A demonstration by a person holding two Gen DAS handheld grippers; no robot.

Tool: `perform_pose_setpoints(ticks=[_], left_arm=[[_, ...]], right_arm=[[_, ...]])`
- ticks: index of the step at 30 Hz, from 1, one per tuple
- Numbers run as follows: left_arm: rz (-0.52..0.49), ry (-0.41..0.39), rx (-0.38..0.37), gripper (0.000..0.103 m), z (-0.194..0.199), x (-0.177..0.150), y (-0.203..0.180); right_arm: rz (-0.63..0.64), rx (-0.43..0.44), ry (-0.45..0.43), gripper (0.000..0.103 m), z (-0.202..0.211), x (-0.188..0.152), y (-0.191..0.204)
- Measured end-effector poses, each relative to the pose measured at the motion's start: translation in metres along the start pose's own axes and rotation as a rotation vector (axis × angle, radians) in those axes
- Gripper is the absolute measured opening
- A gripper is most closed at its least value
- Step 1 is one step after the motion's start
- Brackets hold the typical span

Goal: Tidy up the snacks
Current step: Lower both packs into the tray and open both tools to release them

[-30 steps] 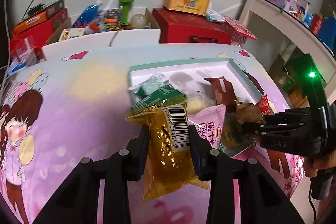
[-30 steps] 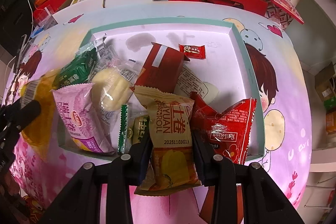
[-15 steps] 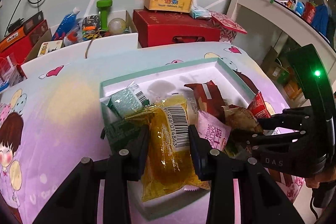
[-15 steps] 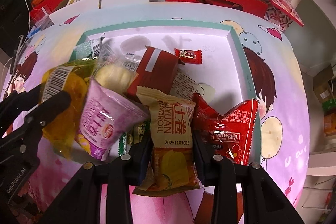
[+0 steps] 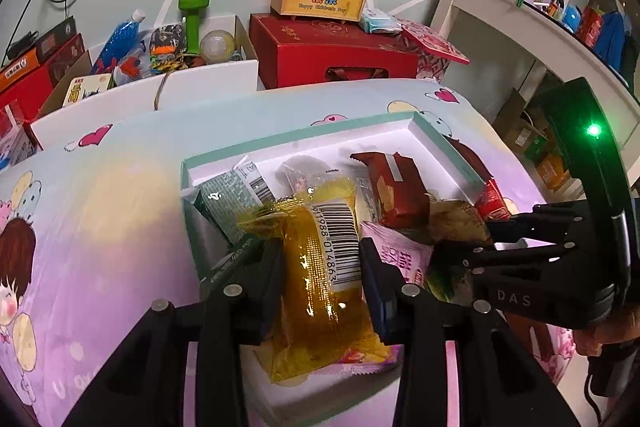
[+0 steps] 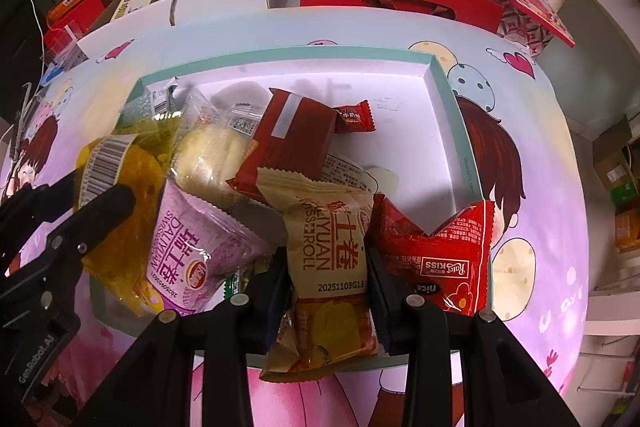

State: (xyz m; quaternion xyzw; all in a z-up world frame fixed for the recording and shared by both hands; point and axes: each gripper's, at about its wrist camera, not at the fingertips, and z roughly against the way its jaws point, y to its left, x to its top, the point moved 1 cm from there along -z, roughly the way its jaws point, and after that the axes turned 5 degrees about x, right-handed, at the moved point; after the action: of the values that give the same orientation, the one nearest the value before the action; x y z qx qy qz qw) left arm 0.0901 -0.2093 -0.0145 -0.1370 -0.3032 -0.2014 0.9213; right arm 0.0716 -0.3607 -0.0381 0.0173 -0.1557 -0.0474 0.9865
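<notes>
Most snacks already lay heaped in the teal-rimmed white box (image 6: 462, 131) on the cartoon-print counter (image 6: 532, 187). The yellow barcode packet (image 5: 324, 267) hung over the box's near-left corner between the left gripper's (image 5: 320, 263) opening fingers. The right gripper (image 6: 328, 263) held the beige Swiss-roll packet (image 6: 332, 243) at the near rim. Judging by this, both remained to be dropped.

We see a yellow packet (image 5: 324, 267) upright over the box (image 6: 460, 131) near-left corner, and a beige roll pack (image 6: 332, 259) upright at its near rim.
</notes>
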Motion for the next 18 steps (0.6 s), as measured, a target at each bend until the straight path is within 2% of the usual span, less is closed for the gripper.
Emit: perform_pose_setpoints(ticks=[1,2,3,7,9,11,13,15,17,18], left_arm=[[0.007,0.005,-0.008,0.048,0.001,0.000,0.000],[0.011,0.010,-0.013,0.059,0.002,-0.001,0.000],[0.016,0.012,-0.017,0.064,0.005,-0.002,0.001],[0.016,0.005,-0.010,0.067,0.018,-0.003,0.002],[0.014,0.003,0.010,0.076,0.025,-0.005,0.005],[0.015,0.000,0.023,0.076,0.031,-0.008,0.009],[0.017,0.000,0.046,0.079,0.037,-0.011,0.015],[0.030,-0.003,0.073,0.085,0.042,-0.016,0.023],[0.045,-0.004,0.088,0.087,0.046,-0.021,0.031],[0.051,-0.003,0.095,0.091,0.046,-0.023,0.035]], right_arm=[[-0.001,0.003,0.001,0.040,0.001,0.000,0.000],[-0.001,0.004,0.001,0.040,0.002,-0.001,0.000],[-0.001,0.005,0.000,0.041,0.003,-0.001,0.000],[0.002,0.014,-0.014,0.042,0.013,-0.003,0.003],[0.001,0.019,-0.022,0.048,0.018,-0.004,0.004],[0.000,0.023,-0.030,0.058,0.023,-0.007,0.006],[0.001,0.021,-0.037,0.062,0.027,-0.010,0.008],[-0.002,0.022,-0.040,0.068,0.029,-0.012,0.010],[-0.008,0.030,-0.047,0.080,0.030,-0.015,0.012],[-0.008,0.030,-0.050,0.082,0.031,-0.017,0.014]])
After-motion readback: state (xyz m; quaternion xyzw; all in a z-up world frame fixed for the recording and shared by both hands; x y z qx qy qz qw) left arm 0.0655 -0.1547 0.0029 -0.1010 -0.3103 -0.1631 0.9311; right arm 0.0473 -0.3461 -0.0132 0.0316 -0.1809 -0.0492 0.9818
